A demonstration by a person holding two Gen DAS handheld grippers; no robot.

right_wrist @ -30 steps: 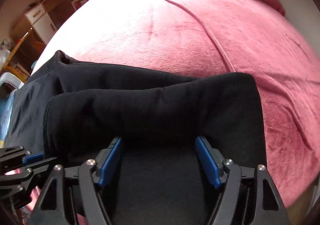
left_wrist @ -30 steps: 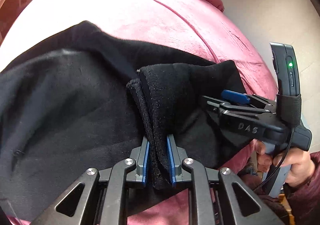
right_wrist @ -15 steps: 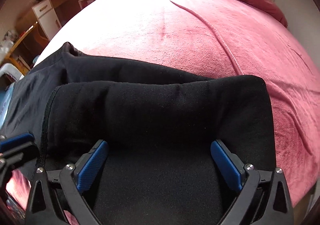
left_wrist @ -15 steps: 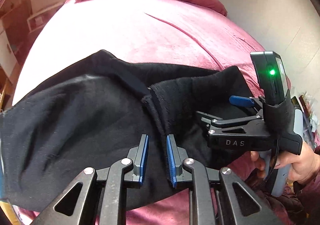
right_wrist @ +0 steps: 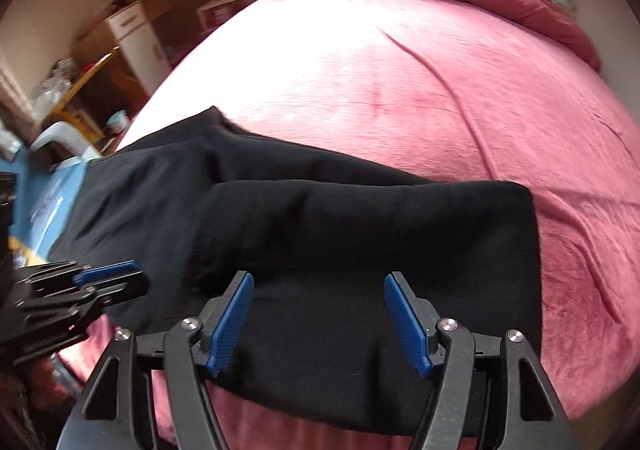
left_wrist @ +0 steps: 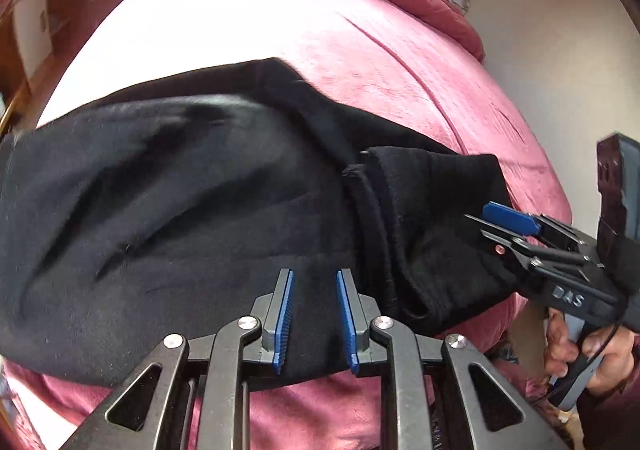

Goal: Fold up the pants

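along the near edge of the pink bed [right_wrist: 400, 90], black pants [left_wrist: 180, 210] are lying folded. your left gripper [left_wrist: 313, 316] is hovering over them, jaws slightly apart and just opening; your right gripper [right_wrist: 320, 320] is gaping, just narrowing, gripping nothing.

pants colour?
Black pants, plain, no pattern; clearest in the right wrist view.

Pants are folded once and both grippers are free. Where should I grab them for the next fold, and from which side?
A judgement: take the black pants at the raised doubled hem edge, coming from above and the near side with the left gripper. That edge stands up in layers; the rest lies flat on the red bedspread.
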